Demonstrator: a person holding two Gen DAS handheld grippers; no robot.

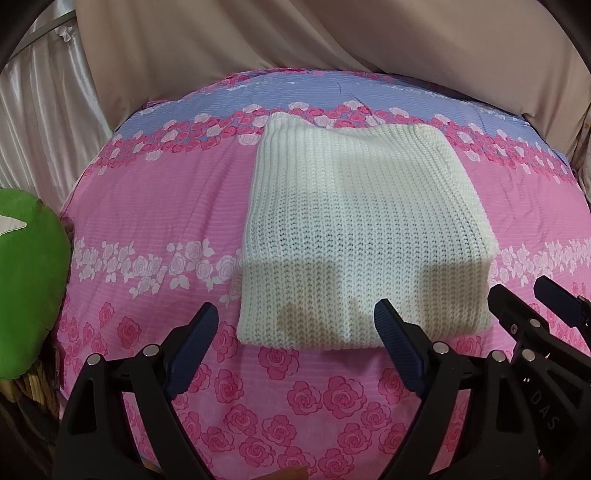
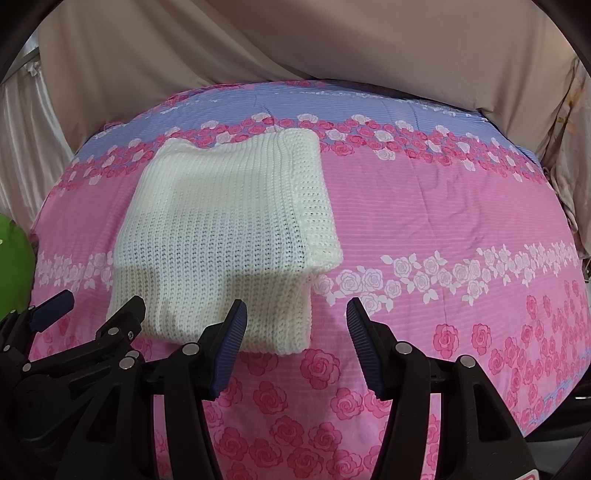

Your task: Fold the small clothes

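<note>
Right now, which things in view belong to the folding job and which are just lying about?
Job:
white knit garment, folded on the floral bedspread
left gripper, open
right gripper, open

Lying about:
green cushion
beige cloth behind

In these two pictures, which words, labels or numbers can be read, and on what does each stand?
"DAS": pale letters on the black body of the right gripper, at the left wrist view's right edge.
No print shows on the white knitted garment or the floral bedsheet.
</note>
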